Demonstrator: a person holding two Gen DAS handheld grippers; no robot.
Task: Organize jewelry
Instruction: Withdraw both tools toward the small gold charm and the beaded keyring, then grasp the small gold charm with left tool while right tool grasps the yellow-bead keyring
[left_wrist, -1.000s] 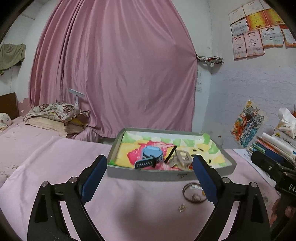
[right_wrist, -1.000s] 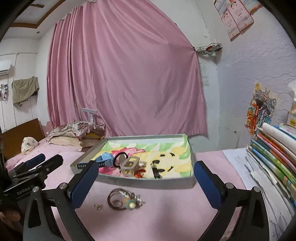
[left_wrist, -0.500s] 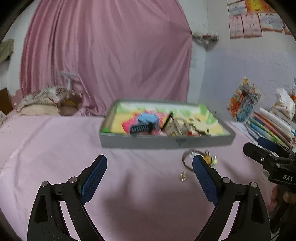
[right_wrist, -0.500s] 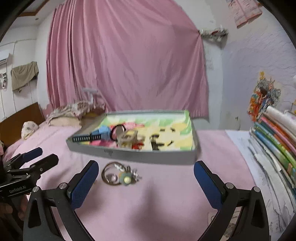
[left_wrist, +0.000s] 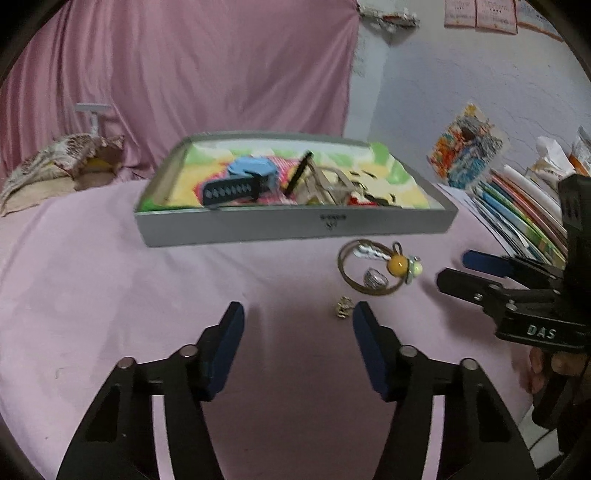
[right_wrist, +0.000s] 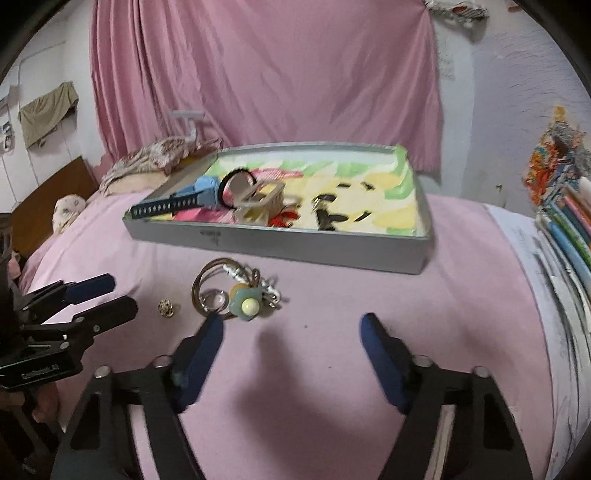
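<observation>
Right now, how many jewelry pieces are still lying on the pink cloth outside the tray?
2 clusters: a tangle of bangle, ring and bead charms before the tray, and one small earring-like piece left of it. The tangle's exact count is unclear.

I see the shallow grey cardboard tray (left_wrist: 295, 223) lying across the far part of the pink-sheeted bed (left_wrist: 110, 288), with the blue-strapped watch (left_wrist: 236, 186) in its left end and the beige wooden ring box (right_wrist: 260, 205) just right of it. In front of the tray, on the sheet, lies the brown wire bangle cluster with the yellow bead (left_wrist: 373, 267), and the small gold ring (left_wrist: 343, 308) sits nearer me, just left of it. The stack of coloured books (left_wrist: 517, 214) stands to the right of the tray.
</observation>
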